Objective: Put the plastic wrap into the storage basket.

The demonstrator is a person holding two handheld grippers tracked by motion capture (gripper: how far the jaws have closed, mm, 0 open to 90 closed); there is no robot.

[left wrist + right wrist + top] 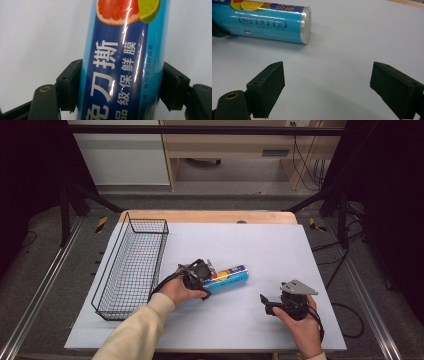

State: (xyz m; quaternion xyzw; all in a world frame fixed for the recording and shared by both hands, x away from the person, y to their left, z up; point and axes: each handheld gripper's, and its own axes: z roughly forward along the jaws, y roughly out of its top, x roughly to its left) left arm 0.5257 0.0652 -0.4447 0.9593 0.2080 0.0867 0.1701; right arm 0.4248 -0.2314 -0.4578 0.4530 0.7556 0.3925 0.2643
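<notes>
High view: blue cling-film roll [229,278] is lying at frame centre on the white table mat [260,245]. Left gripper [202,270] is clamping both jaws against its sides. Right gripper [266,301] is sitting at lower right, jaws spread wide, gripping nothing. Wire basket [131,265] is standing at left, apart from the roll.

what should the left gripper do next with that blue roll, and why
Probably lift it a little and carry it left toward the wire basket. The left gripper already has its jaws pressed on both sides of the blue roll, which lies on the white table just right of the basket. The right gripper is open and apart from the roll, holding nothing.
</notes>
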